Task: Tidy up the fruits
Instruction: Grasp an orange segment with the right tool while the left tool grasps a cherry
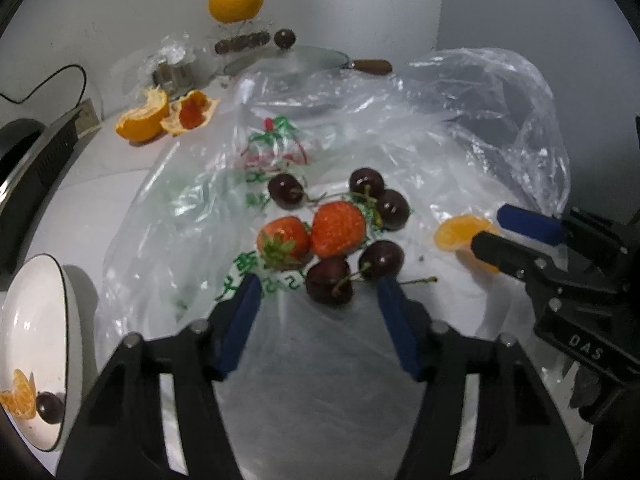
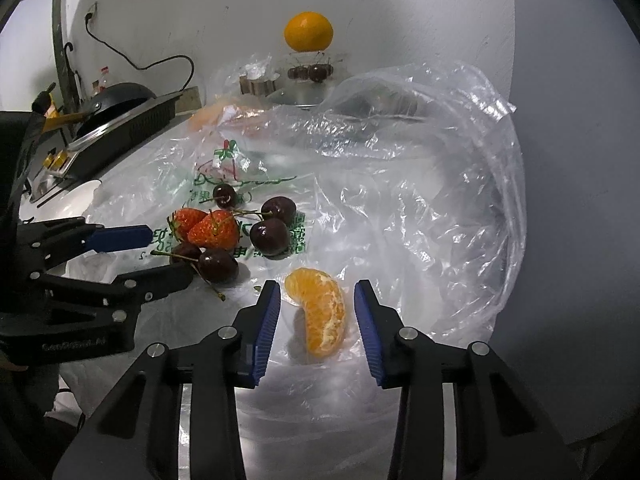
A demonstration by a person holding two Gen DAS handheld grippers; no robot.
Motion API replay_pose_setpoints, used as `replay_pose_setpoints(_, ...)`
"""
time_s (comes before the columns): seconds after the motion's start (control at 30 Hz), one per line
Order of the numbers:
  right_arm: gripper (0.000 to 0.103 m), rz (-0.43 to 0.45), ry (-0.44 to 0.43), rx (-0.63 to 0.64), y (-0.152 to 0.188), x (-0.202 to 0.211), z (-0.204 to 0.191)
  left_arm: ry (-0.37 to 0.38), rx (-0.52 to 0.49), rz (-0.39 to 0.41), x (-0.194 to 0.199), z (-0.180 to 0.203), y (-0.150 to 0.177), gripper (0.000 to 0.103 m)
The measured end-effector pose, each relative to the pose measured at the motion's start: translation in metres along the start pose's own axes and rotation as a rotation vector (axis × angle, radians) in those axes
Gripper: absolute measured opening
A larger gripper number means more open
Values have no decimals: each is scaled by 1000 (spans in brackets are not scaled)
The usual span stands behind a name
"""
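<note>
Two strawberries (image 1: 338,228) and several dark cherries lie in a heap on a printed clear plastic bag (image 1: 192,208). My left gripper (image 1: 318,284) stands open low over the heap, with the nearest cherry (image 1: 330,286) between its fingertips and untouched by the blue pads. A peeled mandarin piece (image 2: 320,316) rests on the plastic to the right. My right gripper (image 2: 317,292) straddles it, open, with a gap on each side. Each gripper shows in the other's view: the right gripper (image 1: 490,228) at the mandarin piece (image 1: 456,232), the left gripper (image 2: 170,252) at the cherries (image 2: 218,266).
A white bowl (image 1: 36,312) at the left holds mandarin segments and one cherry. Orange peel (image 1: 152,114) lies at the back left, and a whole orange (image 1: 236,0) sits on a stand by the wall. A lid with a wooden handle (image 1: 372,66) and a black cooker (image 2: 120,120) are nearby.
</note>
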State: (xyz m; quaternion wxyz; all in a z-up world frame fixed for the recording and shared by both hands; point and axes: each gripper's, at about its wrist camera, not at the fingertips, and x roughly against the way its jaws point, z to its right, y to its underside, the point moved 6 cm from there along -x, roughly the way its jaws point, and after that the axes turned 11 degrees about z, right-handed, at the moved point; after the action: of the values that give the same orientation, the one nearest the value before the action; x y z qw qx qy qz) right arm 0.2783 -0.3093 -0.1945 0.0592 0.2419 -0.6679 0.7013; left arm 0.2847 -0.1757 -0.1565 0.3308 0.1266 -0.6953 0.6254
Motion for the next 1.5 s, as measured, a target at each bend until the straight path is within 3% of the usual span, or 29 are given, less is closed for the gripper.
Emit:
replay_pose_setpoints(0.17,41,-10,-5,-7,3,-4,2,7,-1,-24,-8,-2,3,57)
replay_pose_setpoints(0.6,41,-31,-20,9,8,-12,-2,49,-12,-34,-9,2,6,31)
replay_pose_setpoints(0.7,34,-34,-13,21,10,-11,-4,60,-15,-34,-9,4,6,29)
replay_pose_setpoints(0.93,25,-27,10,27,10,-12,-2,70,-22,-24,-5,8,5,28)
replay_pose_setpoints(1.5,23,7,-3,48,3,-2,-5,86,-17,-6,11,7,4,28)
